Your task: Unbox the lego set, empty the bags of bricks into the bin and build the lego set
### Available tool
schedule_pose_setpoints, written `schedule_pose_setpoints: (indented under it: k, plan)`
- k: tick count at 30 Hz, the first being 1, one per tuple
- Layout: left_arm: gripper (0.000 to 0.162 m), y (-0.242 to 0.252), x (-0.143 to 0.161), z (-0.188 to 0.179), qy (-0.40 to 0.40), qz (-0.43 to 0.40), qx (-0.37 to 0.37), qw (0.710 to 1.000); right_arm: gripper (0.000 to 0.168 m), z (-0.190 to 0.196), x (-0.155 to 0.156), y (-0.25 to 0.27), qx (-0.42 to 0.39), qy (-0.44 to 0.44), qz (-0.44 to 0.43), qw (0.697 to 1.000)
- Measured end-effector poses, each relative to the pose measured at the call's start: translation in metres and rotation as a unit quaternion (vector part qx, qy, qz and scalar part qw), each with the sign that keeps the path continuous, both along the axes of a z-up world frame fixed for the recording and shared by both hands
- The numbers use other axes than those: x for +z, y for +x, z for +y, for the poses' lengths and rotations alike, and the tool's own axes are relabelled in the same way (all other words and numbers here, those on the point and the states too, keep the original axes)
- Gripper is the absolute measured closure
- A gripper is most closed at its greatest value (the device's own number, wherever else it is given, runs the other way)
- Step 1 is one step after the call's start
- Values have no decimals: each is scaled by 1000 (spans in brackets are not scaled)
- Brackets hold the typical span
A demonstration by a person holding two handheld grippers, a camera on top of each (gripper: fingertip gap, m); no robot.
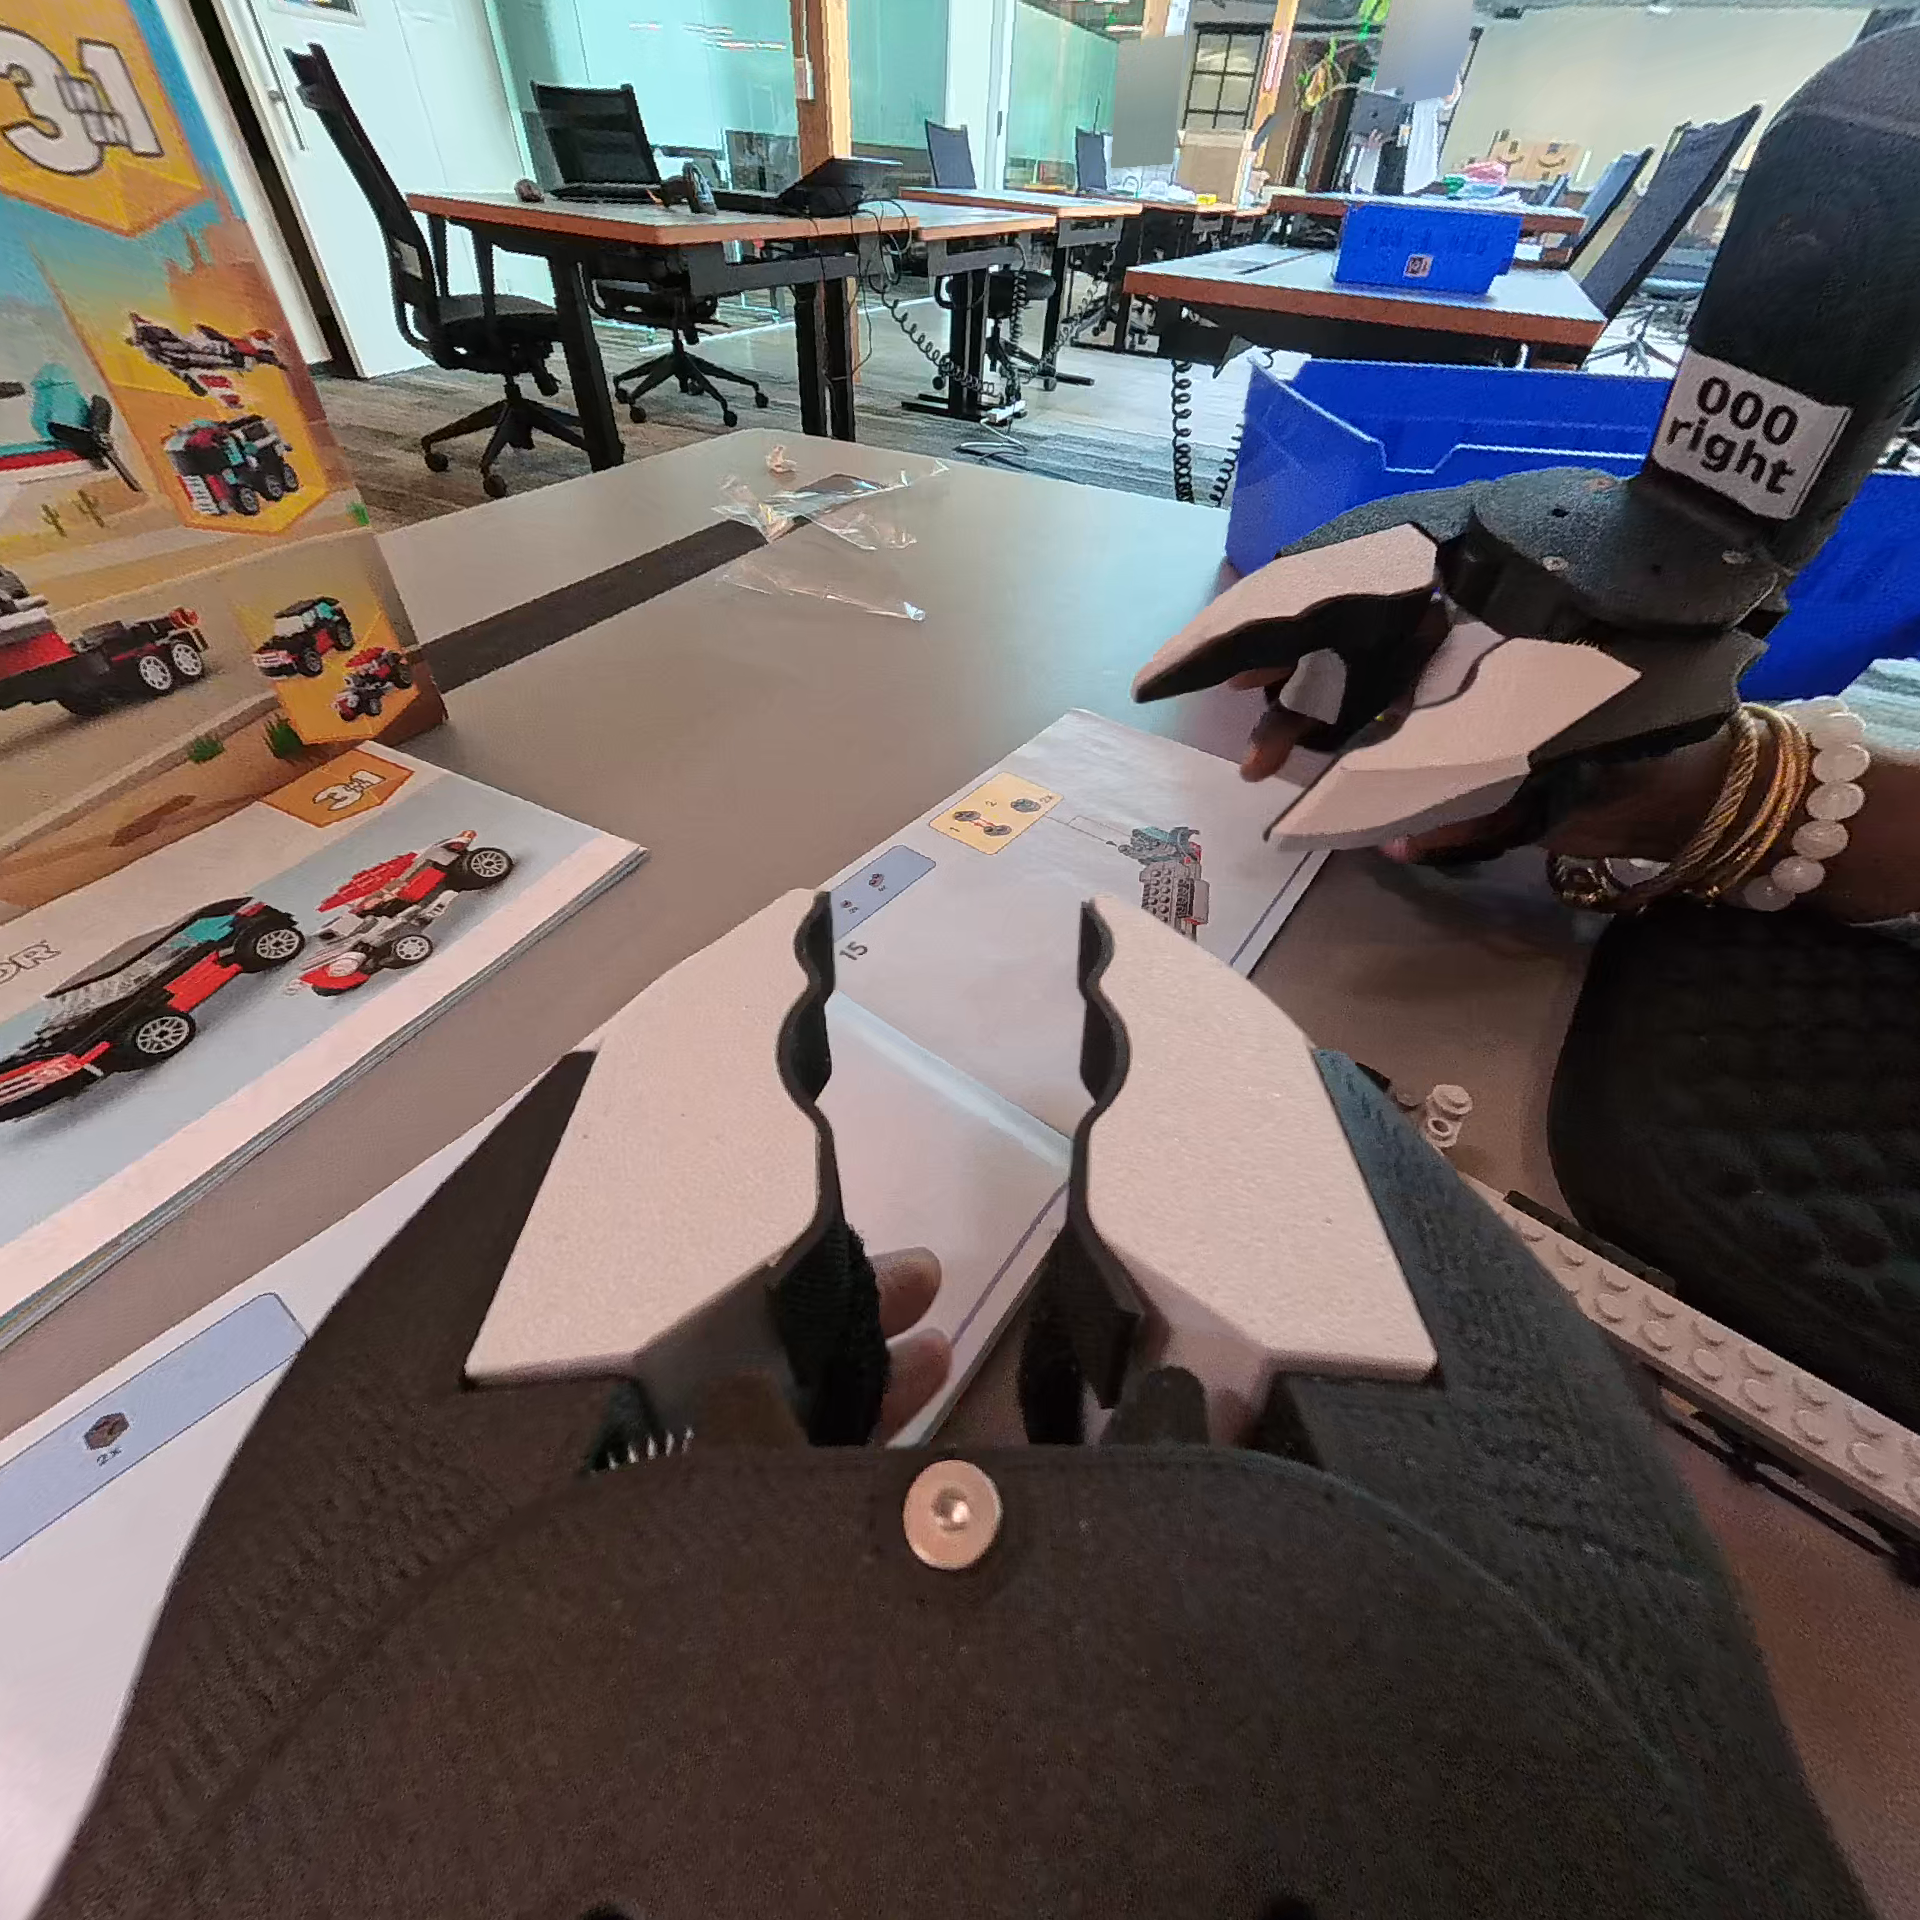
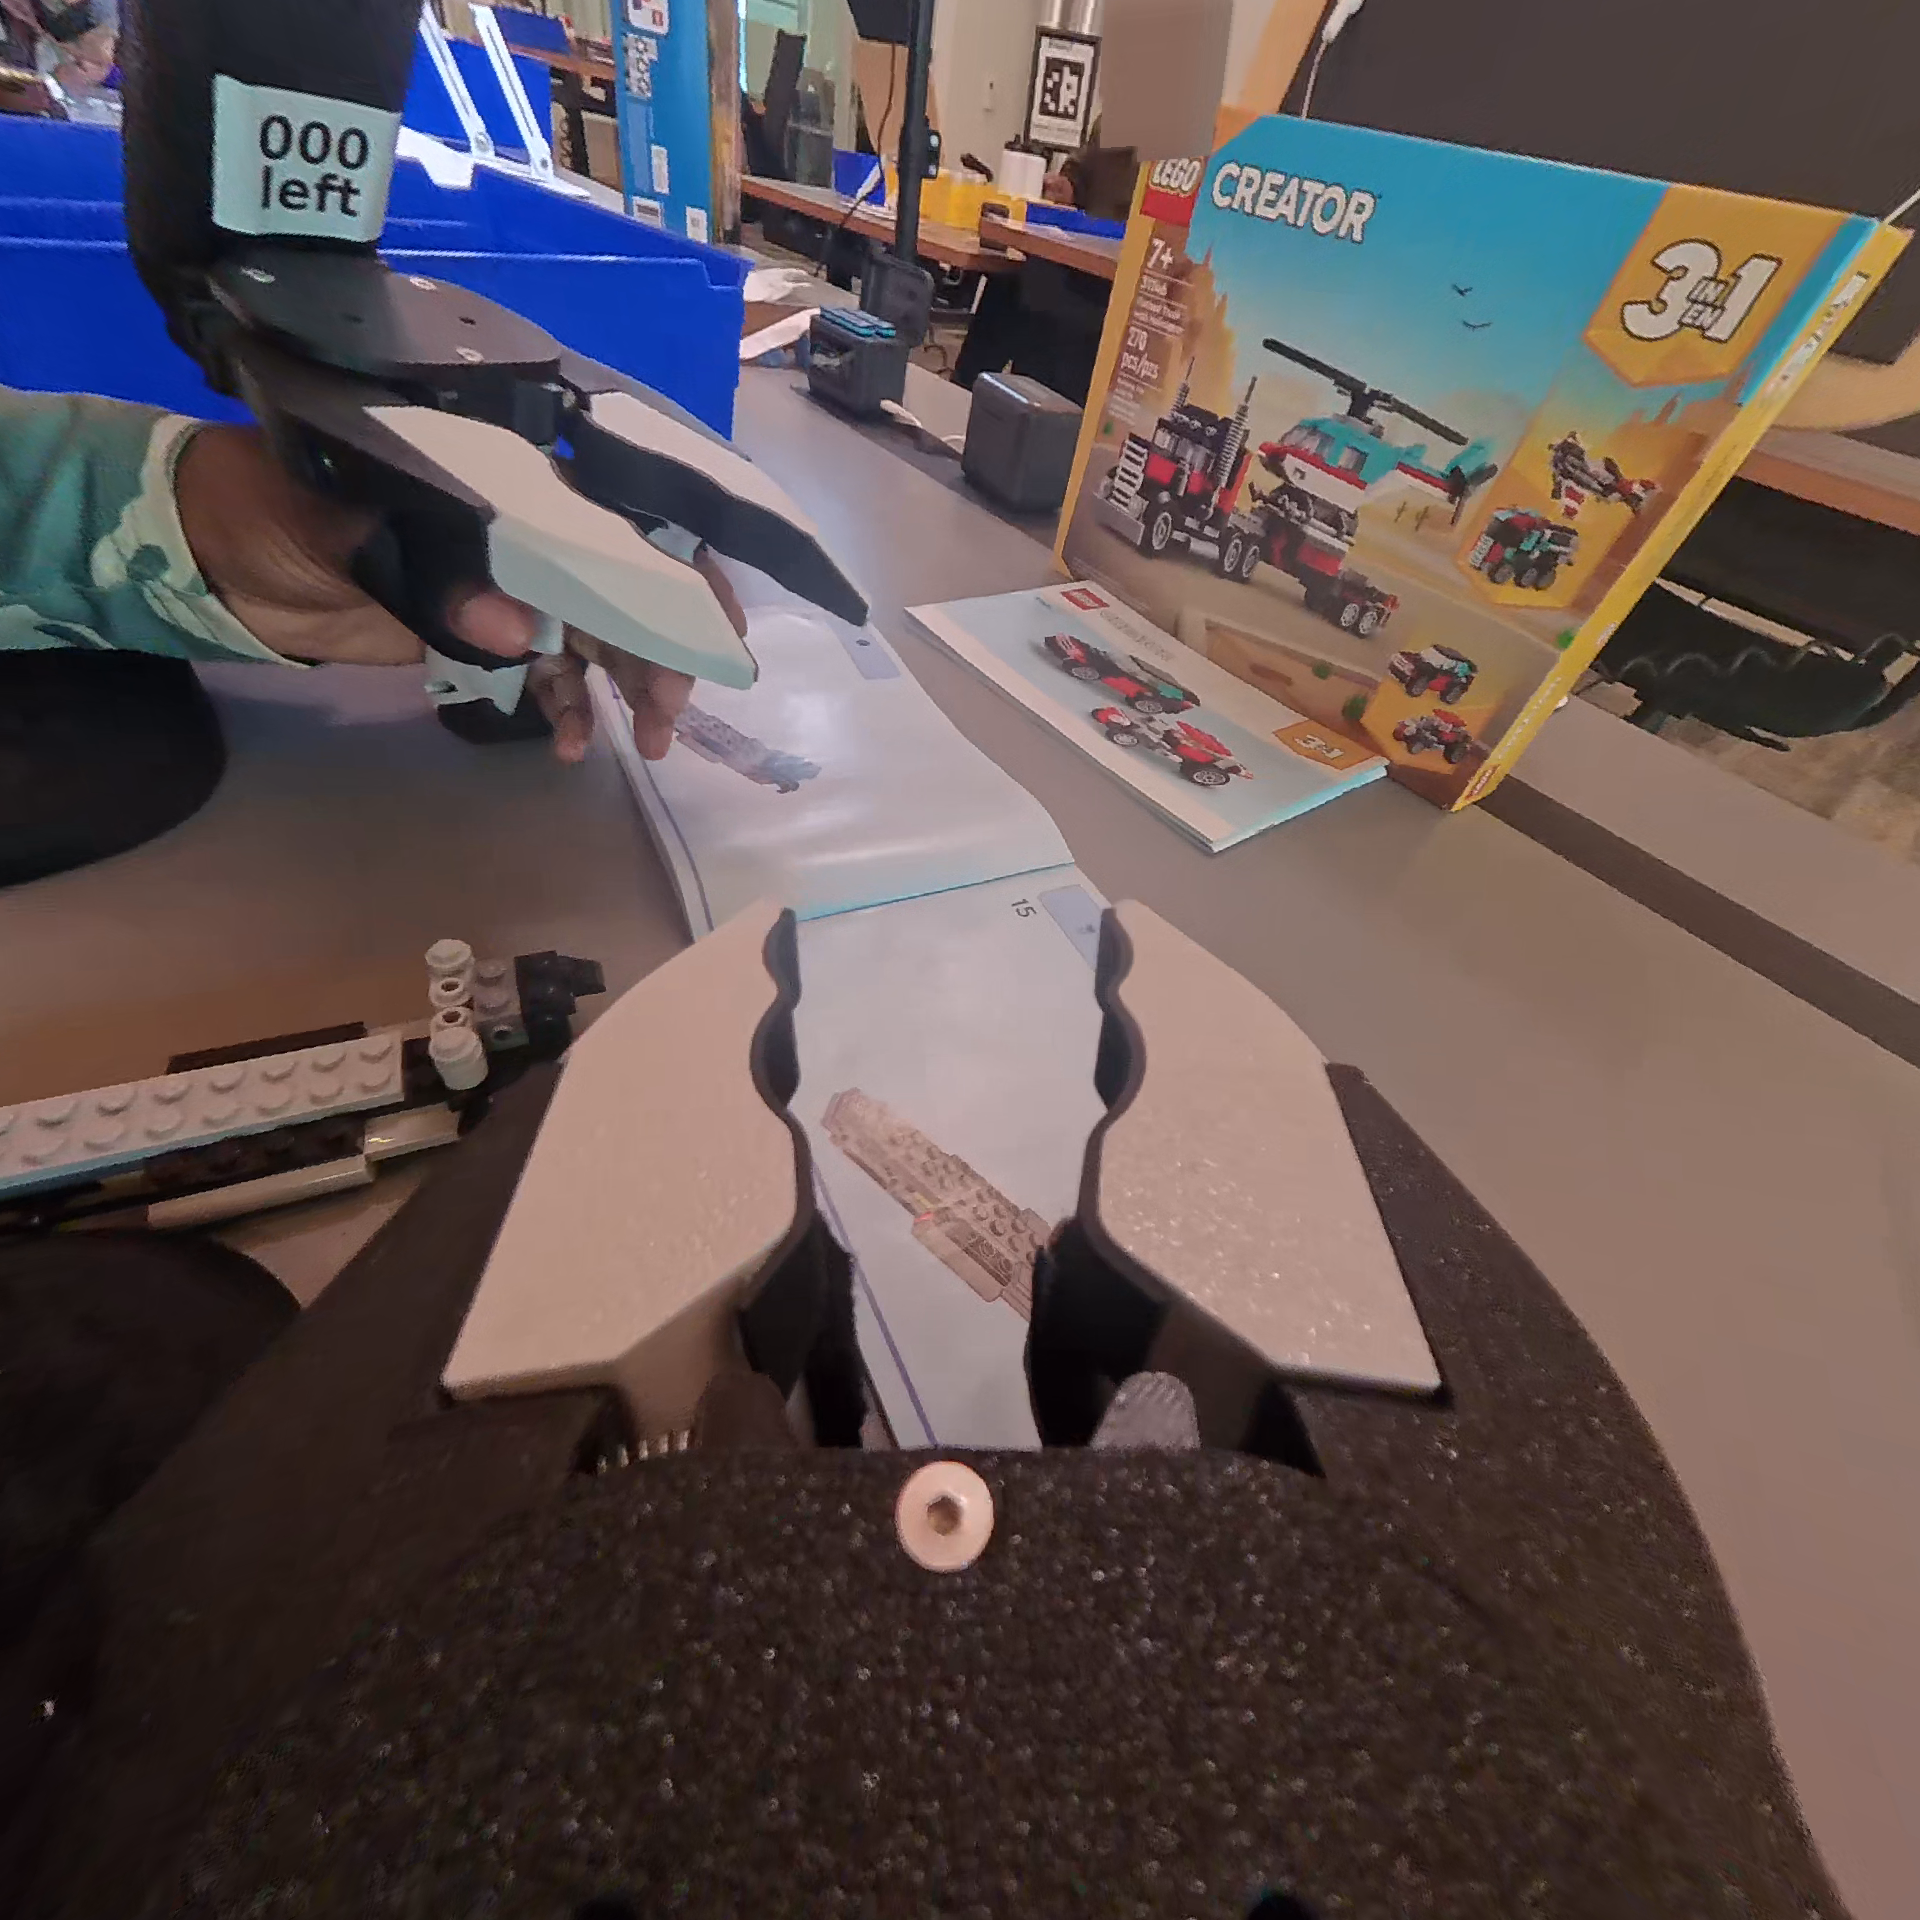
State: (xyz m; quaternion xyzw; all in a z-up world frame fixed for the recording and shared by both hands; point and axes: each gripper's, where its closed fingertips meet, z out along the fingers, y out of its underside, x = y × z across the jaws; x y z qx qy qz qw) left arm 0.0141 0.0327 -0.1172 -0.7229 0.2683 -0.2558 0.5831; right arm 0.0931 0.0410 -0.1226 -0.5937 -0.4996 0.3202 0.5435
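An open instruction booklet point(image 1: 997, 1049) lies on the grey table under both grippers, and it also shows in the right wrist view point(image 2: 883, 800). My left gripper point(image 1: 951, 925) is open and empty above its left page. It shows in the right wrist view point(image 2: 805, 642) with the person's fingers touching the page. My right gripper point(image 2: 948, 925) is open and empty above the right page, and shows at the right of the left wrist view point(image 1: 1205, 762). A partly built grey and black lego assembly point(image 2: 260, 1101) lies beside the booklet. The blue bin point(image 1: 1455, 436) stands behind it.
The lego box point(image 2: 1455, 468) stands upright at the table's far side with a closed booklet point(image 2: 1143, 707) in front of it. Empty clear bags point(image 1: 821, 530) lie mid-table. Two black devices point(image 2: 1018, 436) sit beyond the booklet. Office desks and chairs point(image 1: 468, 312) fill the background.
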Motion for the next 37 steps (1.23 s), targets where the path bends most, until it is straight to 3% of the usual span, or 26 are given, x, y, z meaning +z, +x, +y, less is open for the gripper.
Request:
schedule_pose_setpoints:
  k: [4,9,18,32,37]
  plan:
    - [109,-3,2,2,-6,-20,3,1000,94,9,1,3,-29,-4,5,1000]
    - [100,-4,1,3,-14,-23,3,1000,88,17,4,9,-55,11,14,998]
    - [60,-8,-2,10,-23,-13,33,999,71,23,-4,8,-76,18,-21,997]
    - [58,-8,-1,13,10,15,52,998,78,27,-6,9,-83,9,-26,996]
    - [59,-9,-2,14,3,11,55,998,73,31,-23,10,-91,23,-95,991]
